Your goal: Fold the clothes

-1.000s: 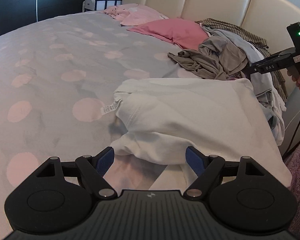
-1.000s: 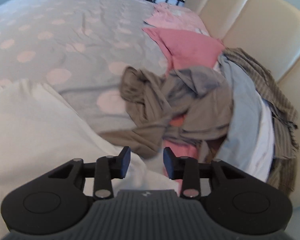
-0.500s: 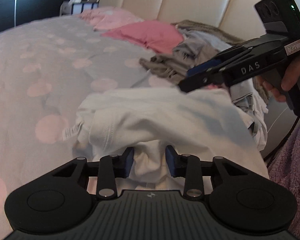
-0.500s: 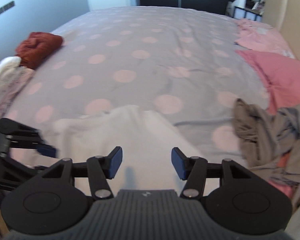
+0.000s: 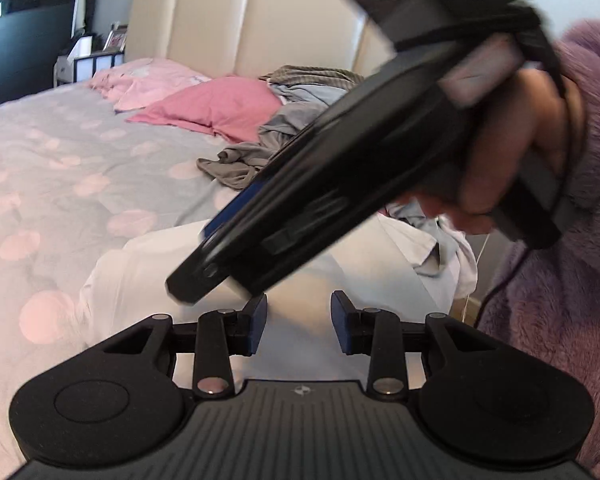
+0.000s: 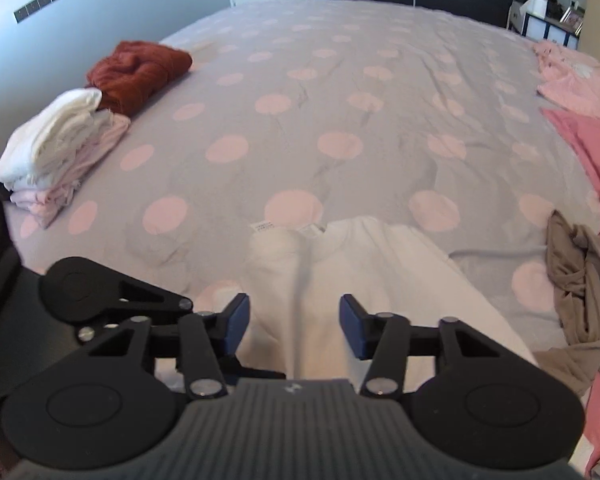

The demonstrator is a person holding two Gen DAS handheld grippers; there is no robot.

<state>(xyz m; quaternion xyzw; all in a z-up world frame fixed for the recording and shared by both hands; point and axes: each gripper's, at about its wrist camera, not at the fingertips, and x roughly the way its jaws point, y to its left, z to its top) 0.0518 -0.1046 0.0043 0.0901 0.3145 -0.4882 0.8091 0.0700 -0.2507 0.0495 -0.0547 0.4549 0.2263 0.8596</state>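
I have the grey spotted bed (image 6: 340, 80) filling both views, and the white garment (image 6: 380, 272) lies on its near edge, straight ahead of and under both tools. Its long axis runs away from me, toward the care label (image 6: 262, 226) at its far end. The unfolded heap (image 5: 260, 152) sits off to the right by the headboard, well apart from the folded stack (image 6: 60, 140) on the left. The right gripper (image 6: 294, 322) hovers over the cloth's near end. Its jaws have just been closing but stand apart, a soft ridge of fabric between them, untouched. The left gripper (image 5: 298, 320) sits just beside and beneath it, jaws part-closed with white cloth in the gap. I cannot tell whether they pinch it
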